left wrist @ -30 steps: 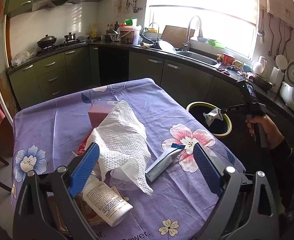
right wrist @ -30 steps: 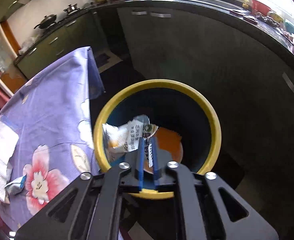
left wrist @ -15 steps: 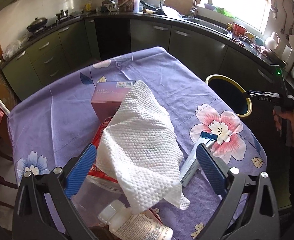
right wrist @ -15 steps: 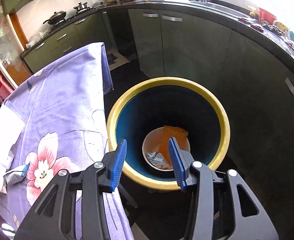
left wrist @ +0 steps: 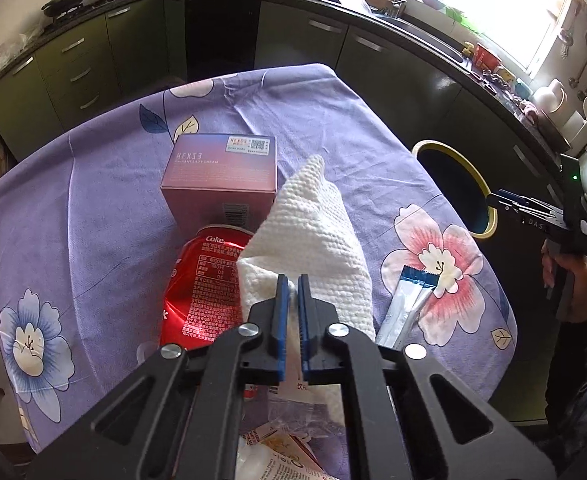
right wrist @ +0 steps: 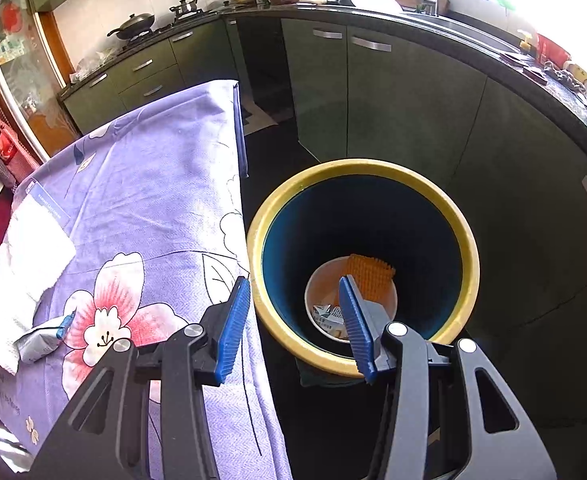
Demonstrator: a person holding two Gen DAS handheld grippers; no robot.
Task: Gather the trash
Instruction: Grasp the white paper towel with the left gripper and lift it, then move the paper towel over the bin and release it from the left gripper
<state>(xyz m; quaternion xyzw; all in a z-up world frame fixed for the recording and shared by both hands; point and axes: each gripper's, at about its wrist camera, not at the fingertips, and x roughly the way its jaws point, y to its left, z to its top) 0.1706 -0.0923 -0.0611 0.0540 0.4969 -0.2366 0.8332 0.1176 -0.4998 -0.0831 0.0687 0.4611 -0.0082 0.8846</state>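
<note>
My left gripper (left wrist: 292, 286) is shut on a white paper towel (left wrist: 313, 232) that lies over the trash pile on the purple flowered tablecloth (left wrist: 105, 184). A crushed red Coke can (left wrist: 205, 276), a pink box (left wrist: 221, 172) and a silver-blue sachet (left wrist: 411, 304) lie around it. My right gripper (right wrist: 293, 292) is open and empty above the near rim of the yellow-rimmed bin (right wrist: 467, 256), beside the table. A wrapper (right wrist: 327, 314) and an orange piece lie at the bin's bottom. The bin also shows in the left wrist view (left wrist: 489, 216).
Dark green kitchen cabinets (right wrist: 393, 92) and a black counter curve behind the bin. More wrappers and a plastic bag (left wrist: 293, 440) lie under my left gripper. The paper towel (right wrist: 21, 276) and sachet (right wrist: 41, 340) show at the left of the right wrist view.
My left gripper came down and shut on the paper towel. My right gripper opened, dropped the wrapper into the bin, and pulled back a little.
</note>
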